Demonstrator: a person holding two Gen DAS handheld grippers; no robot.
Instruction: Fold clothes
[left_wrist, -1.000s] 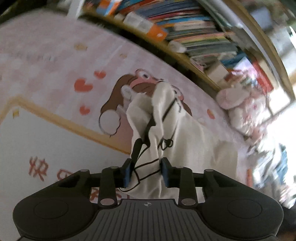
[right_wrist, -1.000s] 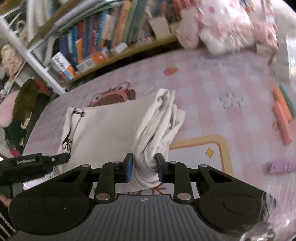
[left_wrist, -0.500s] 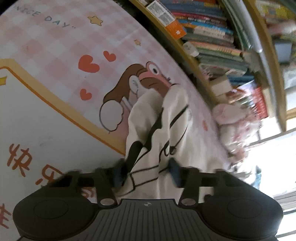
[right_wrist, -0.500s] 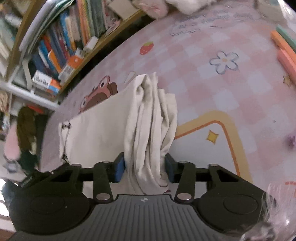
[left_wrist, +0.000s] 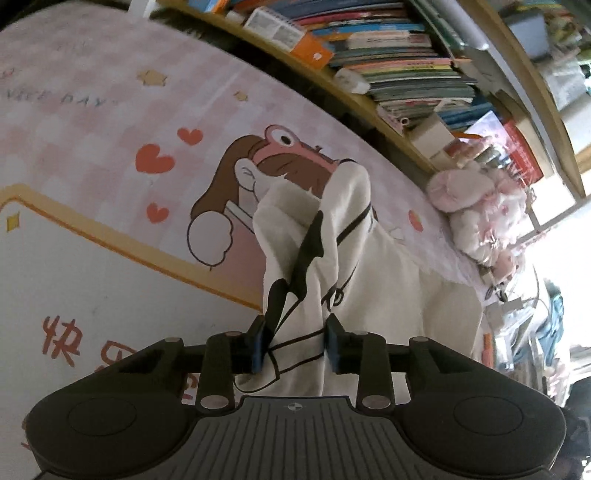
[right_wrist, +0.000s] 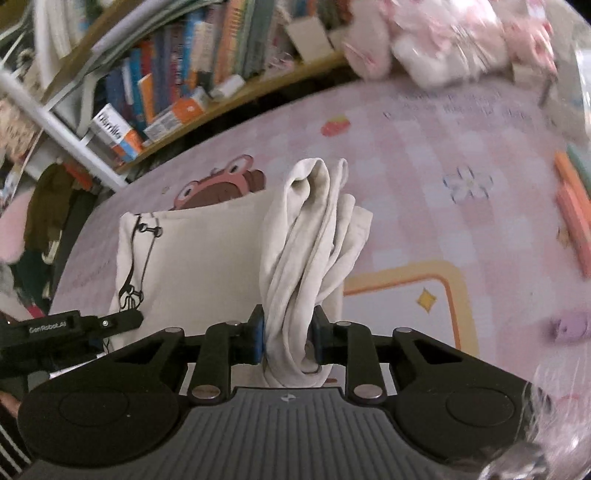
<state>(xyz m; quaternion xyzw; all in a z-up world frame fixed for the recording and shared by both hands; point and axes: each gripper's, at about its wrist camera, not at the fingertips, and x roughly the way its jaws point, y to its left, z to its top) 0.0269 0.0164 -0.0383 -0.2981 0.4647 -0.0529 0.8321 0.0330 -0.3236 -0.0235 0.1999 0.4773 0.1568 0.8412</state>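
A cream white garment (left_wrist: 373, 280) with a black line print lies on a pink cartoon play mat (left_wrist: 92, 110). One bunched end rises from the mat into my left gripper (left_wrist: 295, 345), which is shut on it. In the right wrist view the same garment (right_wrist: 207, 266) spreads flat to the left, with its right edge gathered into a thick twisted roll. My right gripper (right_wrist: 288, 341) is shut on that roll. The left gripper (right_wrist: 85, 326) shows at the lower left of that view, at the garment's printed end.
A low bookshelf (left_wrist: 369, 62) packed with books runs along the mat's far edge. Pink plush toys (left_wrist: 465, 199) sit beside it. Orange and green blocks (right_wrist: 572, 218) and a purple object (right_wrist: 569, 326) lie on the mat to the right. Dark clothes (right_wrist: 48, 206) hang left.
Half a second ago both grippers' fingers stood wider around the cloth; now both are closed on it again. Both cameras have tilted back toward their earlier angle.
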